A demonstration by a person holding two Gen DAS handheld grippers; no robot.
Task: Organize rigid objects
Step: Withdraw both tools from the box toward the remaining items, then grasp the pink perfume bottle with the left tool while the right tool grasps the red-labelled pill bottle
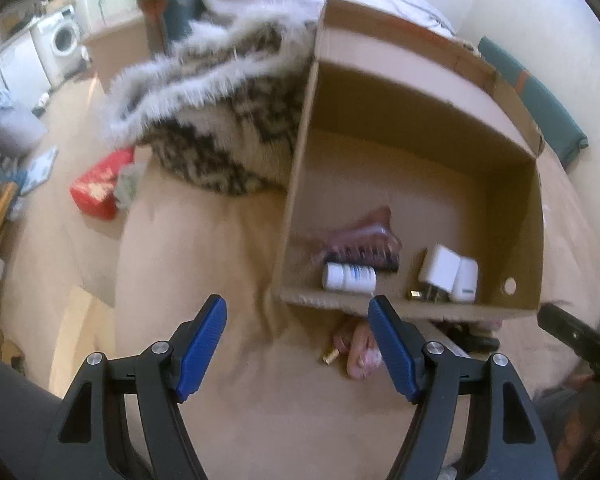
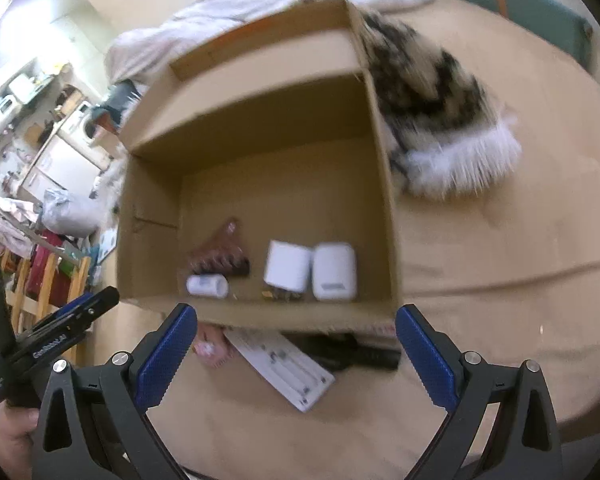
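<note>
Both our left gripper (image 1: pixel 298 344) and right gripper (image 2: pixel 296 354) hang with jaws apart, empty. The cardboard box (image 2: pixel 140 248) at twelve o'clock already holds a white bottle (image 2: pixel 207 285) and charger plug (image 2: pixel 287 266). Reaching blind, we risk nudging its near wall; the black object (image 2: pixel 356 354), white card (image 2: pixel 284 368) and pink item (image 1: pixel 360 354) below are half hidden, blurred.

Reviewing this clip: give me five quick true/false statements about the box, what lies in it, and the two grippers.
1. The cardboard box is open on top. True.
2. The box holds nothing. False: a white bottle, a hair claw clip and a white charger plug lie inside.
3. The right gripper grips the bottle. False: its jaws stand open and empty.
4. The left gripper is open and empty. True.
5. A flat white card lies outside the box. True.
</note>
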